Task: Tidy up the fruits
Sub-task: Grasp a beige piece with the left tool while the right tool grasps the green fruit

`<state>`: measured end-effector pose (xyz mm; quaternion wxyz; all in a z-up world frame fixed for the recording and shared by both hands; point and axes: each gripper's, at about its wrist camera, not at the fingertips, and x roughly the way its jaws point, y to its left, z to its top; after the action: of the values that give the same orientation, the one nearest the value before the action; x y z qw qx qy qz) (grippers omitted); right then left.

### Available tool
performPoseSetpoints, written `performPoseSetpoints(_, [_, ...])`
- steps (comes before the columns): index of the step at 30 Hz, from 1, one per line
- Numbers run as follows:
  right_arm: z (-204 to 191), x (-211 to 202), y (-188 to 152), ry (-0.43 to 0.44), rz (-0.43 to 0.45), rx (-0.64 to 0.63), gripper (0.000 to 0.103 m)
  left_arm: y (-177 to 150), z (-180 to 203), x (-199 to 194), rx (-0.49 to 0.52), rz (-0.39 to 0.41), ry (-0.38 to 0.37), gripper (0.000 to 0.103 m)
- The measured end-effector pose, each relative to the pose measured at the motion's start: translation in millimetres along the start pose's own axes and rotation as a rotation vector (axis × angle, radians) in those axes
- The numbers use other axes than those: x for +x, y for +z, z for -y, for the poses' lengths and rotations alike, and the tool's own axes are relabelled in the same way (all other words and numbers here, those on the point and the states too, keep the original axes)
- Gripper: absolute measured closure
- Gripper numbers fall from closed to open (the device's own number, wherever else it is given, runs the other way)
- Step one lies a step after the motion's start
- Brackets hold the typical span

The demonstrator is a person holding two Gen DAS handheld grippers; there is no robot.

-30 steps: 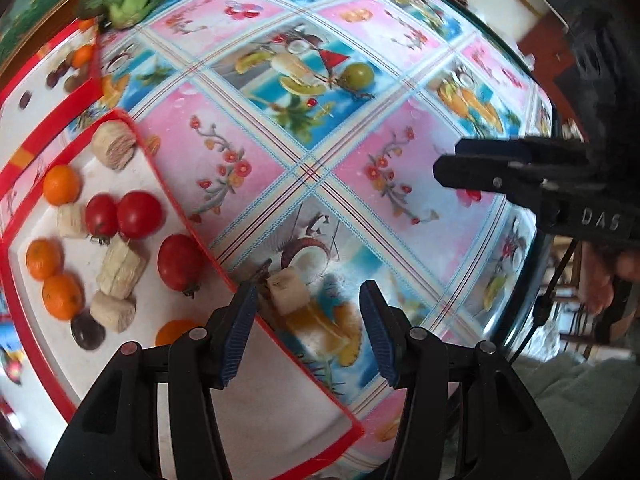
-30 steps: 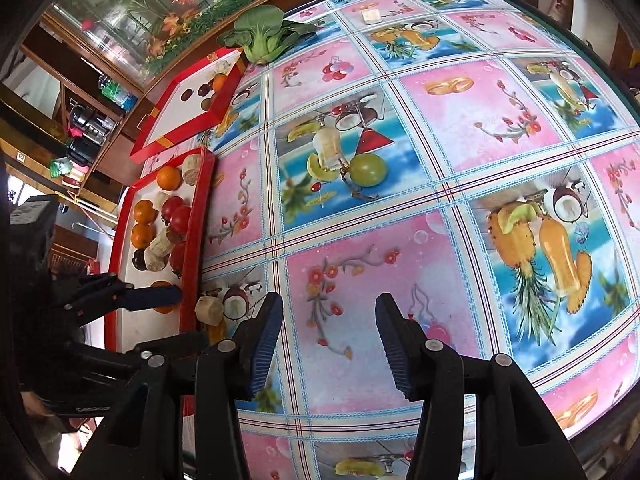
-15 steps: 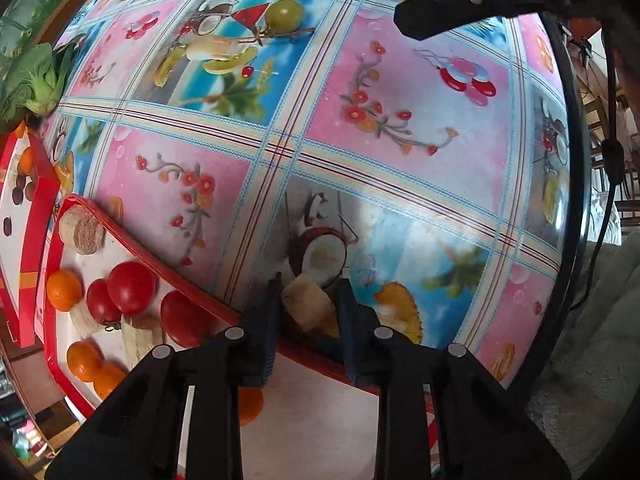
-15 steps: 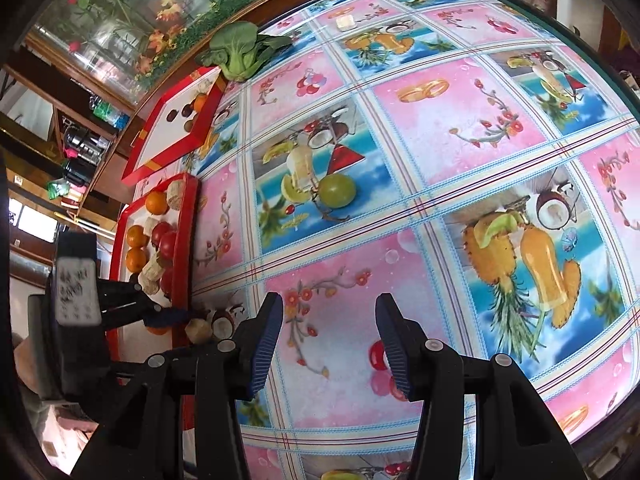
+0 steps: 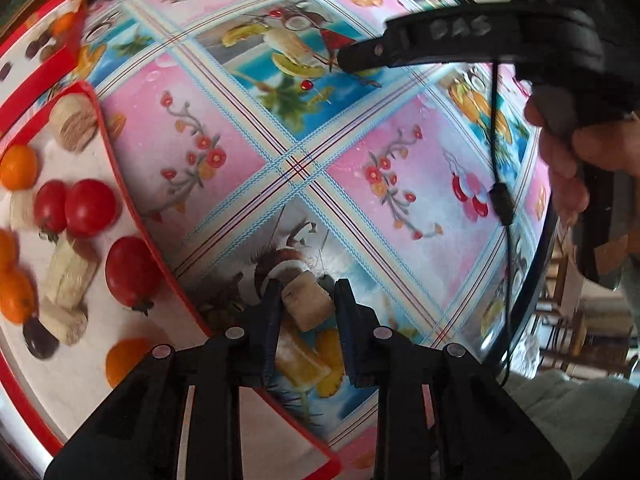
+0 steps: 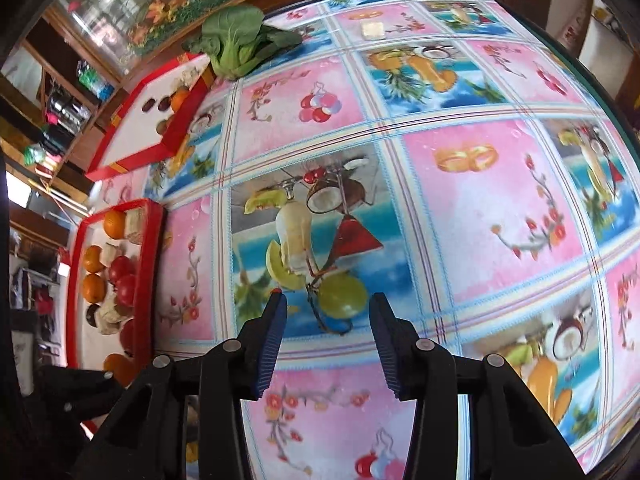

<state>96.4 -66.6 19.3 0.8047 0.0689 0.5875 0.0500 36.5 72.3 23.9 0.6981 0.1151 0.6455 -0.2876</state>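
Note:
My left gripper (image 5: 306,294) is shut on a pale banana piece (image 5: 307,299), held just right of the near red tray (image 5: 132,216). That tray holds cherry tomatoes (image 5: 91,208), small oranges (image 5: 18,167), banana pieces (image 5: 70,276) and a dark fruit (image 5: 40,342). My right gripper (image 6: 326,312) is open, its fingers either side of a green grape (image 6: 343,295) on the tablecloth. The near tray also shows in the right wrist view (image 6: 152,240).
A second red tray (image 6: 176,120) with dark fruits and an orange stands farther back. A bok choy (image 6: 240,40) lies at the table's far edge. The patterned tablecloth (image 6: 480,208) covers the table. The right gripper's body (image 5: 460,40) crosses the left wrist view's top right.
My left gripper closed on the banana piece and lifted it slightly. My right gripper moved forward over the table until the green grape sat between its open fingers.

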Motion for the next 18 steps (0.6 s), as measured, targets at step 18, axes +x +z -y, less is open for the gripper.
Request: performPoseSetpoints(18, [-1.3,-28.8,-41.2,0.008,0.012,-0.071,0.076,-15.4,16.0,-4.3,-0.102,0.085,0.041,0.080])
